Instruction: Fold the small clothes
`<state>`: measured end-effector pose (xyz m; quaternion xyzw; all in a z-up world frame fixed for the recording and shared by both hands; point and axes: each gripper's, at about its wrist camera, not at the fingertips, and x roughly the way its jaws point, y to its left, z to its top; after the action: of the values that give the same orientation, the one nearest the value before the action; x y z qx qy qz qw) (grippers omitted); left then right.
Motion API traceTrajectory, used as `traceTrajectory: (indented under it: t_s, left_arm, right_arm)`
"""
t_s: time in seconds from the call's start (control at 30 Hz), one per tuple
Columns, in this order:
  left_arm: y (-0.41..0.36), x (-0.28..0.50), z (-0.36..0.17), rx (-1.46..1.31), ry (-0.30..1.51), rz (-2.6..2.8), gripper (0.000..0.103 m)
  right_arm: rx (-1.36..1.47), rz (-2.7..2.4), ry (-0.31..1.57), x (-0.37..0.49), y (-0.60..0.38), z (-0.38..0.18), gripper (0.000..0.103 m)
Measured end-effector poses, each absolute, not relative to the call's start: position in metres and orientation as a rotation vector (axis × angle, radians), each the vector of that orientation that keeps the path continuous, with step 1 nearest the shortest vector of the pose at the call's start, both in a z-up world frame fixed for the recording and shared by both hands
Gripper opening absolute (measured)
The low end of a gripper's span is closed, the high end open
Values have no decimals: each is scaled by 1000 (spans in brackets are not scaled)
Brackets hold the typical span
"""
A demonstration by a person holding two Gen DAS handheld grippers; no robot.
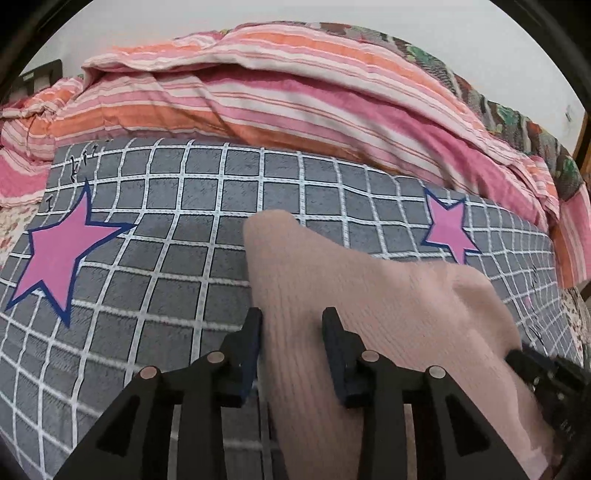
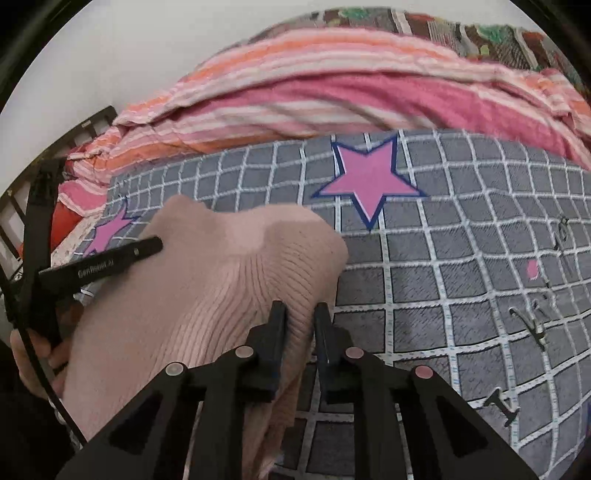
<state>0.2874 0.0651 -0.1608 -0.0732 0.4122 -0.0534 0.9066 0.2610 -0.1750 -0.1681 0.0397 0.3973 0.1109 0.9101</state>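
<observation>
A small pale pink ribbed knit garment [image 1: 369, 295] lies on a grey checked blanket [image 1: 166, 266] with pink stars. My left gripper [image 1: 291, 321] has its jaws apart around the garment's left edge, with fabric between the fingers. In the right wrist view the same garment [image 2: 207, 280] lies at the left. My right gripper [image 2: 300, 314] has its jaws narrowed on the garment's right edge, and the fabric bunches between them. The left gripper's body [image 2: 99, 262] rests over the garment's left side. The right gripper's body [image 1: 543, 373] shows at the right edge of the left wrist view.
A crumpled pink and orange striped quilt [image 1: 295, 96] is piled along the far side of the blanket. A dark patterned cover [image 2: 461, 29] lies behind it. A dark slatted bed frame [image 2: 22, 206] stands at the left. A white wall is at the back.
</observation>
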Motion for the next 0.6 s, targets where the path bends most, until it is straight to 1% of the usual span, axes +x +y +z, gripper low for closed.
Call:
traceTrajectory:
  t_s: [0.03, 0.13, 0.2, 0.27, 0.33, 0.5, 0.6]
  left_arm:
    - [65, 281, -159, -151, 849, -117, 32]
    - [63, 266, -154, -151, 846, -131, 34]
    - [63, 253, -151, -152, 841, -140, 34]
    - [60, 239, -149, -153, 839, -158, 40]
    - [56, 225, -148, -139, 839, -169, 41]
    - [51, 194, -145, -177, 823, -168, 41]
    - [49, 174, -139, -199, 810, -186, 44]
  right_arm:
    - [78, 237, 804, 256, -176, -163, 19]
    - [89, 281, 772, 242, -174, -152, 23]
    - [91, 300, 776, 237, -173, -152, 23]
    - [84, 303, 787, 232, -174, -157, 23]
    - [92, 308, 804, 228, -179, -165, 23]
    - [98, 311, 827, 220, -190, -166, 23]
    - [152, 326, 798, 207, -200, -154, 23]
